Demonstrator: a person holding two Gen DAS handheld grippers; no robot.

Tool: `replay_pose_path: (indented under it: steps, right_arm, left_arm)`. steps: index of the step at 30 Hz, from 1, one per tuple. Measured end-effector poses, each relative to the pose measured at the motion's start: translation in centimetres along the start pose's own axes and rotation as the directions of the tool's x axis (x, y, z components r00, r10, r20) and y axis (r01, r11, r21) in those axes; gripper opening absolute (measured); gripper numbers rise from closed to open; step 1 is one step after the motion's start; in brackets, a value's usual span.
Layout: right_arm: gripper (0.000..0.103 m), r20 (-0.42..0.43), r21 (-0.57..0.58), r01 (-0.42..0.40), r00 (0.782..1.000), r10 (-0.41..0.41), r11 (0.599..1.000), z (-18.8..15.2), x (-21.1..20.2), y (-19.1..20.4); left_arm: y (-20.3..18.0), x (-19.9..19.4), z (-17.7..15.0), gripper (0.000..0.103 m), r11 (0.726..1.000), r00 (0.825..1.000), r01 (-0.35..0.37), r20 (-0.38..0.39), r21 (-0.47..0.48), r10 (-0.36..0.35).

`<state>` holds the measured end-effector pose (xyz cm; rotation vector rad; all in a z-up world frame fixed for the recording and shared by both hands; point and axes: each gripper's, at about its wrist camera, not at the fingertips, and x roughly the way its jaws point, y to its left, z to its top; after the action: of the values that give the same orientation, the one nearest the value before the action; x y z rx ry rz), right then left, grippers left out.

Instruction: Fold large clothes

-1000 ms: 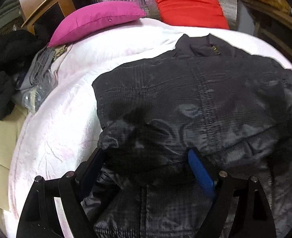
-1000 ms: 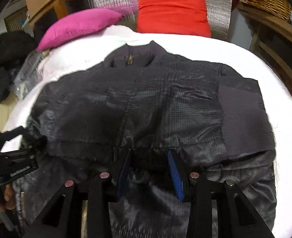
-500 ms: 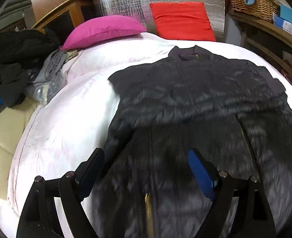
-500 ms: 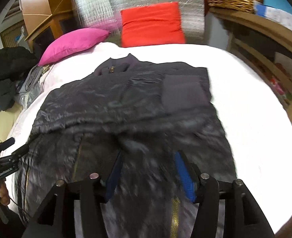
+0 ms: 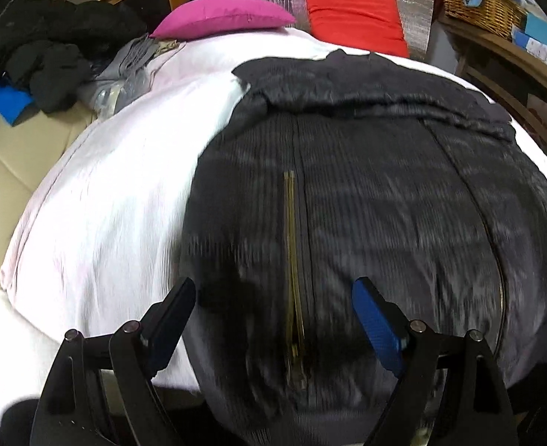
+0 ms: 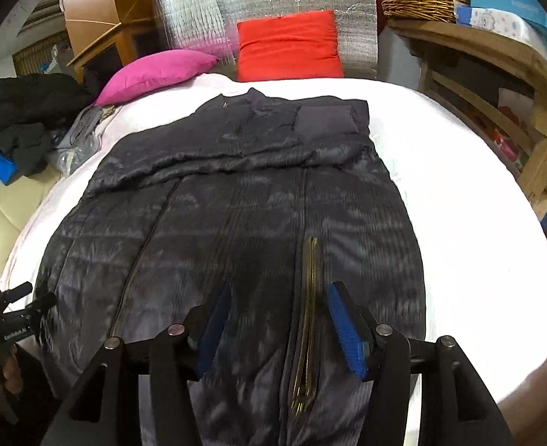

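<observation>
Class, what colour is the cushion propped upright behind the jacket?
Red cushion; the right wrist view shows it best.

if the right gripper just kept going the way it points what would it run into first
Most likely the dark jacket spread on the white bed. The right gripper angles down over its lower half, open jaws straddling the fabric beside the brass zipper. Nothing else seems to lie between, though depth is hard to judge.

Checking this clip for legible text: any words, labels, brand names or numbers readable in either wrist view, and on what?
White lettering on the black left gripper body, at the right wrist view's left edge: too small and blurred to read.
Blue and white printed boxes on the wooden shelf: patterns show, no legible words.
Dark quilted jacket: no readable label.
</observation>
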<state>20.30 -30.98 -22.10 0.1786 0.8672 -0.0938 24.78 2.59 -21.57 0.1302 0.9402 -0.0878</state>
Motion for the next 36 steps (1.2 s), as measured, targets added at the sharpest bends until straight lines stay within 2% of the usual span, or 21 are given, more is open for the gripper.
replay_pose_path:
  steps: [2,6,9,11,14,20,24,27,33,36]
  right_arm:
    - [0.059,-0.015,-0.008,-0.005,1.000,0.005,1.000,-1.2,-0.6,0.6]
    - [0.059,-0.033,-0.085,0.053,0.998,-0.056,0.995,-3.6,-2.1,2.1]
    - [0.059,-0.046,-0.107,0.053,0.997,-0.058,0.993,-4.7,-3.5,2.0]
    - [0.059,-0.052,-0.084,0.063,0.996,-0.067,0.995,-5.3,-4.5,1.0]
    - [0.066,-0.094,-0.018,0.064,0.993,-0.065,0.998,-6.0,-5.2,-1.3]
    - [0.066,-0.218,0.115,0.089,0.974,-0.063,0.989,-9.1,-4.9,-5.6]
    - [0.066,-0.279,0.206,0.072,0.960,-0.012,0.976,-10.2,-3.6,-7.2]
    - [0.068,-0.304,0.253,0.011,0.950,0.068,0.967,-10.4,-2.2,-7.3]
    - [0.068,-0.388,0.328,-0.010,0.910,0.145,0.945,-11.0,2.2,-7.4]
    - [0.067,-0.390,0.365,-0.050,0.898,0.201,0.930,-11.2,3.1,-7.4]
  left_arm:
    - [-0.4,-0.6,-1.4,0.087,1.000,1.000,0.004,-0.004,0.006,-0.004]
    - [-0.6,-1.8,-3.3,0.087,1.000,1.000,0.011,-0.016,0.003,-0.011]
    - [0.1,-2.7,-4.6,0.087,1.000,1.000,0.004,-0.024,-0.016,-0.005]
    - [0.9,-3.1,-5.3,0.087,0.999,0.999,0.000,-0.038,-0.034,-0.001]
    - [2.0,-3.1,-6.4,0.087,0.998,0.997,-0.005,-0.082,-0.070,-0.001]
    - [3.8,-2.7,-8.3,0.087,0.991,0.985,-0.023,-0.173,-0.132,-0.001]
    - [5.2,-1.9,-8.4,0.087,0.978,0.975,-0.008,-0.219,-0.210,-0.039]
    - [5.1,-0.8,-7.7,0.087,0.978,0.967,0.007,-0.248,-0.207,-0.059]
    - [5.2,1.3,-7.8,0.087,0.978,0.948,0.021,-0.308,-0.206,-0.085]
    - [5.0,2.4,-7.8,0.087,0.968,0.931,0.070,-0.332,-0.240,-0.150]
